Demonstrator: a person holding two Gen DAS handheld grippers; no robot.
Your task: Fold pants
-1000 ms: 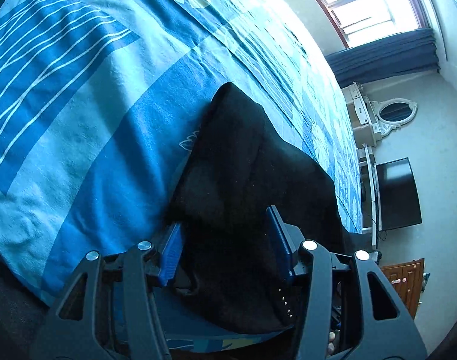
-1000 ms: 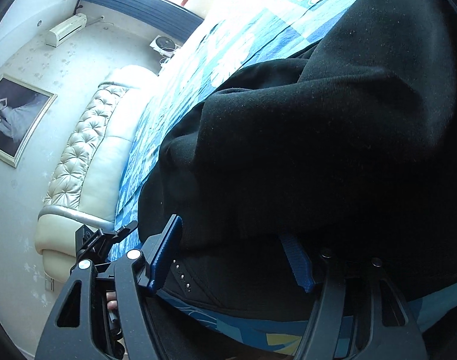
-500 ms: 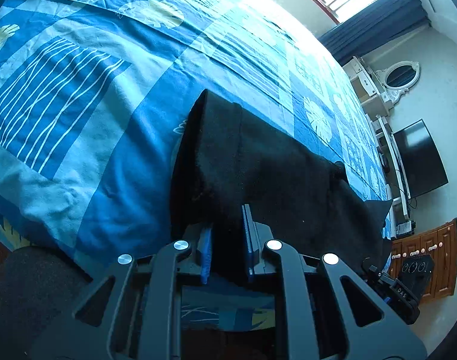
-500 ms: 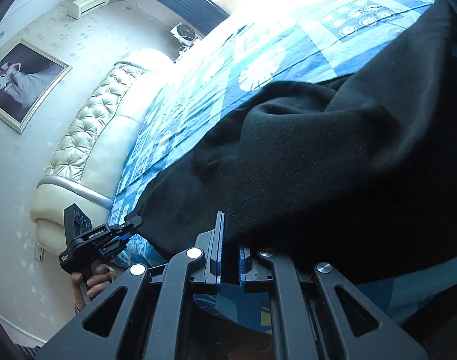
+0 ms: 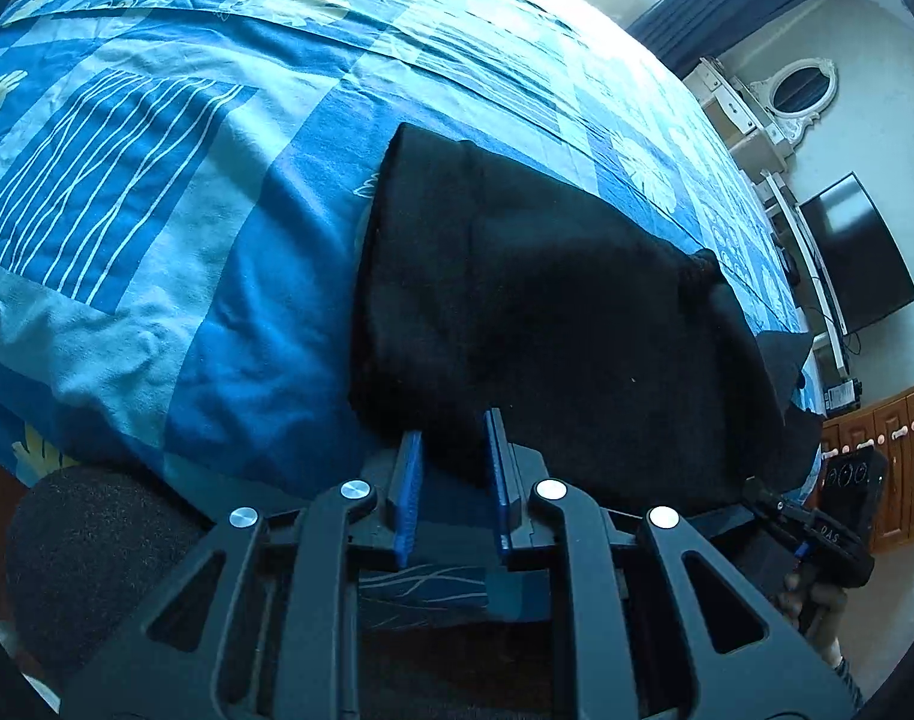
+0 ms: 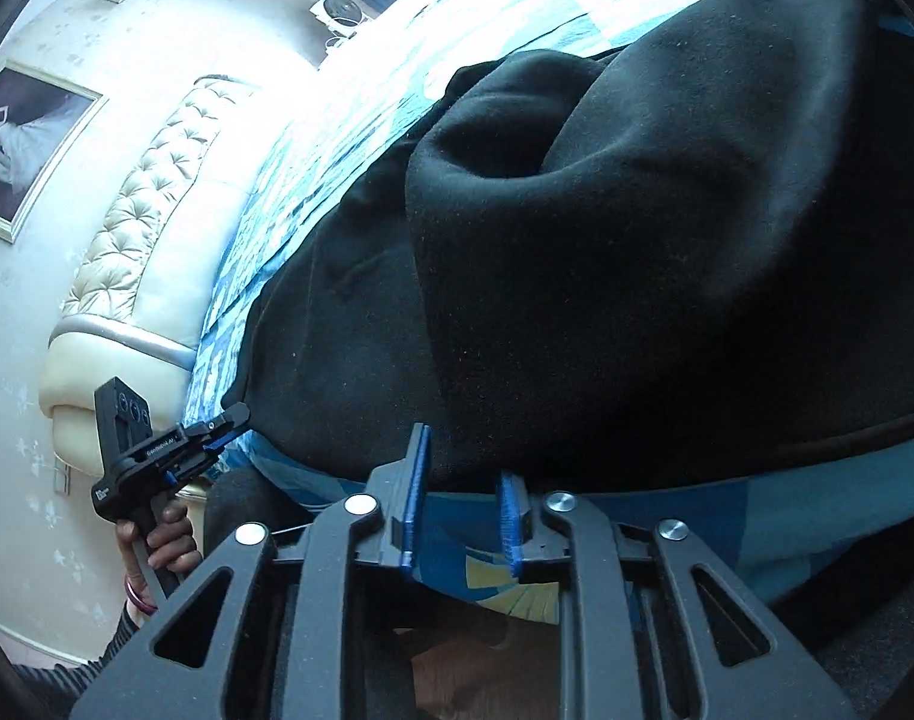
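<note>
On the bed's blue patterned cover (image 5: 175, 276), the black pants (image 5: 547, 330) lie folded just ahead of both grippers' fingers, left gripper (image 5: 452, 438) and right gripper (image 6: 466, 456) having just parted, gripping nothing, perhaps another fold remaining.

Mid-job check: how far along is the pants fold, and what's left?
Done: the black pants lie doubled over as a bundle on the blue bedspread. In hand: left gripper and right gripper sit at its near edge; both jaws have just been opening, the hem at their tips, unpinched. Remaining: the right wrist view shows a puffy hump, so likely smoothing or one more fold.
</note>
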